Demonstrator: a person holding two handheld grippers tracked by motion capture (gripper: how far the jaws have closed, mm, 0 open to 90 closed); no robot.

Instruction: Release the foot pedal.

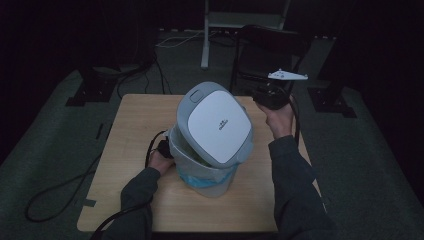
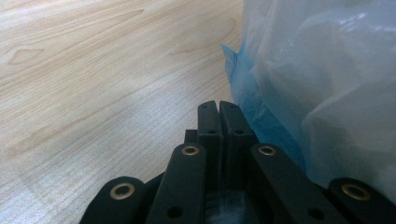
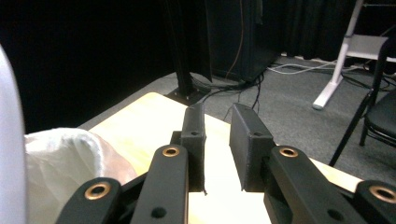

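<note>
The bin [image 1: 212, 145] is sitting mid-table [image 1: 130, 165], its lid [image 1: 216, 125] tipped up and a bag [image 2: 327, 84] spilling over the rim. The left gripper [image 2: 218, 109] is resting low beside the bag, jaws pressed together on nothing, probably steadying that side. The right gripper [image 3: 217, 126] is hovering past the bin's far right, jaws slightly spread and empty, likely lining up on the lid or bag edge. The lid is hiding the bin's inside, and from above the left gripper is mostly tucked behind the bin.
</note>
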